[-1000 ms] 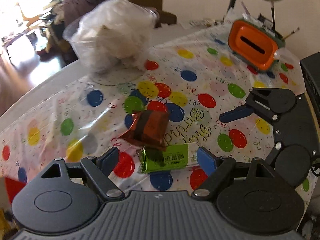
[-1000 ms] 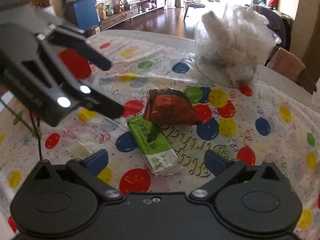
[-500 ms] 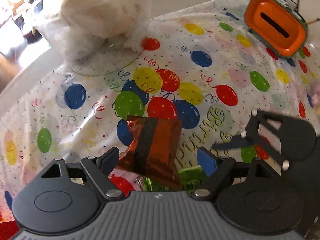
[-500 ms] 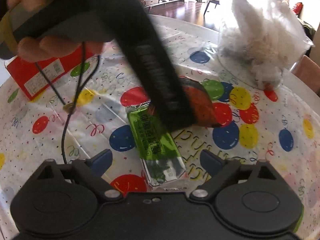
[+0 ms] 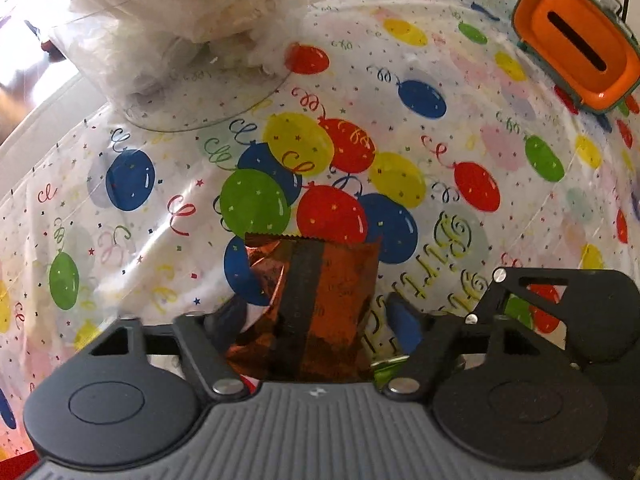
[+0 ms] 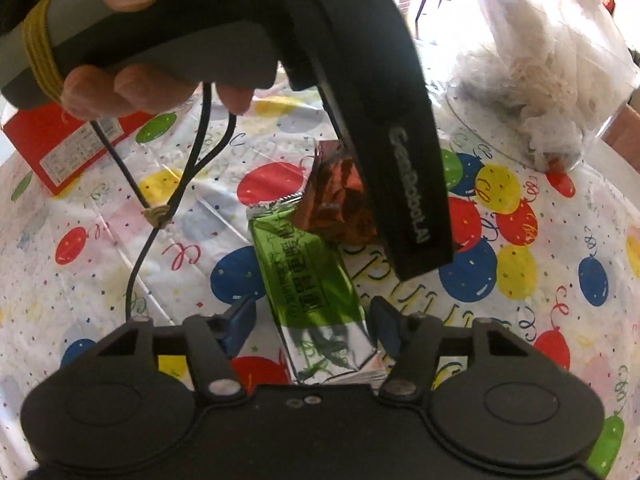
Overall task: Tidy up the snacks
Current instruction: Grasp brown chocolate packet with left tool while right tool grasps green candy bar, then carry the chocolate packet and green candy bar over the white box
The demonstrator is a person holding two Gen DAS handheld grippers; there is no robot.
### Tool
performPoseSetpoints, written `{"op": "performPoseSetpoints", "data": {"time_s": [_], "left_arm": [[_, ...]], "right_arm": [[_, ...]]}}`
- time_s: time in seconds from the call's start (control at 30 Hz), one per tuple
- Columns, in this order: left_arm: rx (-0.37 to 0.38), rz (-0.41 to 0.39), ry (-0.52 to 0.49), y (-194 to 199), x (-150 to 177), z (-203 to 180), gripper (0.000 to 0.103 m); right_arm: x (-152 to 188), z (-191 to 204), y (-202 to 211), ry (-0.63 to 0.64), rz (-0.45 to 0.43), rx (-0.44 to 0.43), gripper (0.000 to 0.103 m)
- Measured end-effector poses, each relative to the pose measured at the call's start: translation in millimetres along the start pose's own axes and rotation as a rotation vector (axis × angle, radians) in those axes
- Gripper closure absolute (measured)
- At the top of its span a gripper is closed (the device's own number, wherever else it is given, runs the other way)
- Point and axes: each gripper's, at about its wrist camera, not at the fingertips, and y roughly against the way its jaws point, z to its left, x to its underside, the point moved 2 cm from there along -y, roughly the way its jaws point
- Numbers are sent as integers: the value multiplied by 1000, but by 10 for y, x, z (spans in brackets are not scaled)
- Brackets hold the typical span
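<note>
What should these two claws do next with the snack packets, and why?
Probably finish closing, then lift. The left gripper has the red-brown packet between its closing jaws, the right gripper the green packet; both packets lie on the tablecloth, overlapping.

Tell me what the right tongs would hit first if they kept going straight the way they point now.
Probably the green snack bar: it lies on the tablecloth between the closing right tongs, whose pads look not yet pressed on it. Depth is hard to judge.

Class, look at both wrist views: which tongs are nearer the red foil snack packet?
Left. The left tongs straddle the red foil packet, closing. The right tongs straddle the green packet beside it, closing.
</note>
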Motion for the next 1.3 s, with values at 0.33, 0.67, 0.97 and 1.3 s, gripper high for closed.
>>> {"op": "performPoseSetpoints", "data": {"time_s": [0.33, 0.67, 0.97, 1.3], "left_arm": [[-59, -9, 19, 53, 62, 10, 56], [-84, -96, 171, 412, 286, 228, 56], [-93, -181, 267, 895, 672, 362, 56], [-123, -273, 333, 1393, 1214, 458, 56]], "right_arm": [[-26, 83, 15, 24, 17, 20, 57], [9, 259, 96, 30, 41, 38, 61], [63, 412, 291, -64, 35, 59, 61], [21, 653, 587, -175, -4, 102, 62]]}}
